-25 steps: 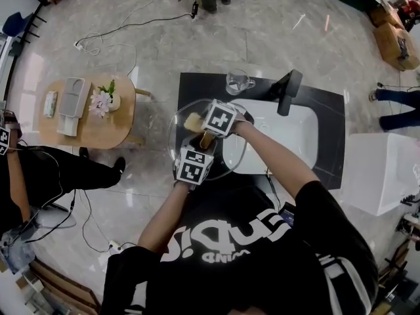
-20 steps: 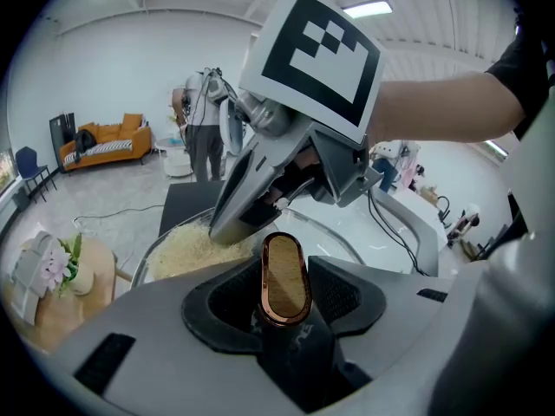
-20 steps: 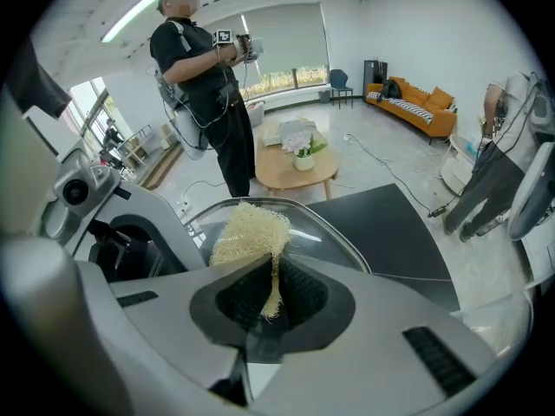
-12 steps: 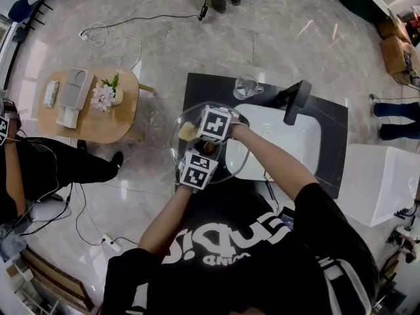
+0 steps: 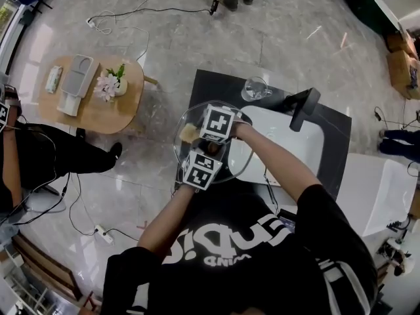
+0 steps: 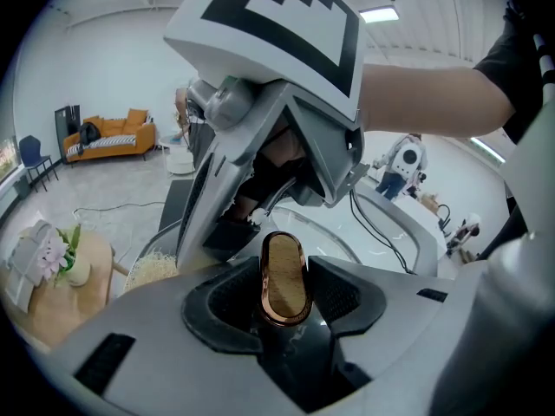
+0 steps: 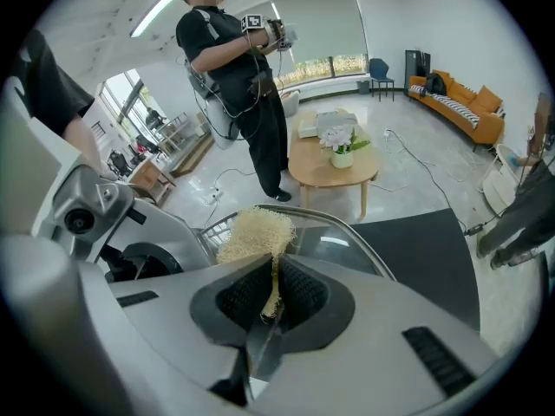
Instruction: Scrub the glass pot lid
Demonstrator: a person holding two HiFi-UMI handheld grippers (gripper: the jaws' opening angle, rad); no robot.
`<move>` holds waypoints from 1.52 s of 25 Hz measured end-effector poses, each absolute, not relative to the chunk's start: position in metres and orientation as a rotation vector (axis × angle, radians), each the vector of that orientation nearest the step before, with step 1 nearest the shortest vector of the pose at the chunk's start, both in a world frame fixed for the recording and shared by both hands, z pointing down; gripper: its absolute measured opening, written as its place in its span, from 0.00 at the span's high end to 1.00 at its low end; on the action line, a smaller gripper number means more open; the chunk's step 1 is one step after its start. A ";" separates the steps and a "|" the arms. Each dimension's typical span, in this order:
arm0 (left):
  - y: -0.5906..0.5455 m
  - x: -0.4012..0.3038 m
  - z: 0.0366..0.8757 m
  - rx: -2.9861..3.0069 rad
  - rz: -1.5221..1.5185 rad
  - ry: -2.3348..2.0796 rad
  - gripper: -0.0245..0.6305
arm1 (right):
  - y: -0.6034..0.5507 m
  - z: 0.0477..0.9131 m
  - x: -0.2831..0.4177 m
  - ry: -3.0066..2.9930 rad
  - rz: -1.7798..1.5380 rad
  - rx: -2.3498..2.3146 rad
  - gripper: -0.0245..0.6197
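Observation:
The round glass pot lid (image 5: 233, 166) is held over the left end of the black counter. Its copper-rimmed wooden handle (image 6: 284, 277) sits between the jaws of my left gripper (image 5: 208, 152), which is shut on it. My right gripper (image 5: 198, 132) is shut on a pale straw-coloured scrubber (image 5: 189, 132), whose free end rests on the glass near the lid's far left rim. In the right gripper view the scrubber (image 7: 256, 232) fans out from the jaws of the right gripper (image 7: 272, 297) onto the lid (image 7: 347, 232). In the left gripper view the right gripper's body (image 6: 277, 102) fills the space just beyond the handle.
A white sink (image 5: 295, 146) is set in the black counter (image 5: 331, 133), with a black faucet (image 5: 302, 109) behind it and a glass pitcher (image 5: 254, 88) at the back. A wooden side table (image 5: 98, 107) with flowers stands left. A person sits at the far left.
The head view has drifted, so the counter sits further right. Both grippers keep their holds; the right gripper and scrubber shifted slightly left across the lid.

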State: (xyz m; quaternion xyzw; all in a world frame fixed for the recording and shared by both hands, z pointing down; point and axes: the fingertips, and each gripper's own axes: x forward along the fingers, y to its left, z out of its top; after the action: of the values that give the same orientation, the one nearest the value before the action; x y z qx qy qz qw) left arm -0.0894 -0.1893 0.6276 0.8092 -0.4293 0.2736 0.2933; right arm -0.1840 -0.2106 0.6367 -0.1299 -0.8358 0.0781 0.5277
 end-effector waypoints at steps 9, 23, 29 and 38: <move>-0.192 -0.090 0.627 2.172 0.724 -1.158 0.68 | -0.213 0.629 -0.198 -2.016 0.214 -0.340 0.92; -0.189 -0.089 0.629 2.155 0.730 -1.153 0.68 | -0.191 0.645 -0.233 -1.940 0.106 -0.439 0.92; -0.191 -0.089 0.628 2.165 0.713 -1.148 0.68 | -0.190 0.642 -0.246 -2.016 0.154 -0.423 0.92; -0.192 -0.089 0.629 2.176 0.722 -1.153 0.68 | -0.254 0.647 -0.216 -2.041 0.157 -0.124 0.92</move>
State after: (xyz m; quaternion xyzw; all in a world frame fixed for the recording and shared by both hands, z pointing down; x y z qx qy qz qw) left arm -0.0887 -0.1920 0.6290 0.8132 -0.4308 0.2697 0.2836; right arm -0.2164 -0.2538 0.6465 -0.0515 -0.8507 0.0655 0.5190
